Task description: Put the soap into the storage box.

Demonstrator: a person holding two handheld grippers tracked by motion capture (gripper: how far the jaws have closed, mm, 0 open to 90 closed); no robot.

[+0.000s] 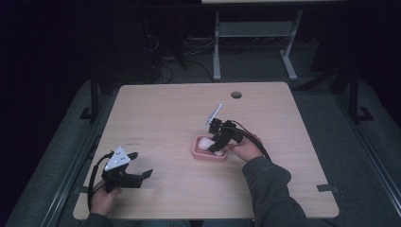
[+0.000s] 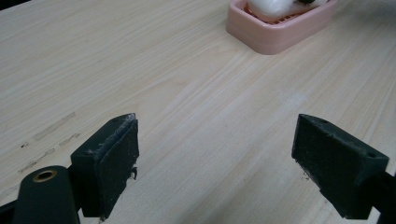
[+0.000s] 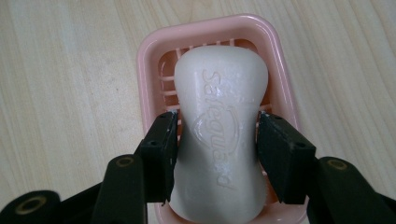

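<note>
A white bar of soap with raised lettering lies in a pink slatted soap dish near the middle of the wooden table. My right gripper reaches down into the dish, its two black pads pressed against the narrow waist of the soap. From above, the dish sits right of centre with the right gripper over it and the soap showing white. My left gripper hovers low at the table's front left, jaws wide apart with bare wood between them. The dish lies far ahead of it.
The light wooden table has a round cable hole near its far edge. Dark floor, cables and a grey table frame lie beyond. A sleeved forearm comes in from the front right.
</note>
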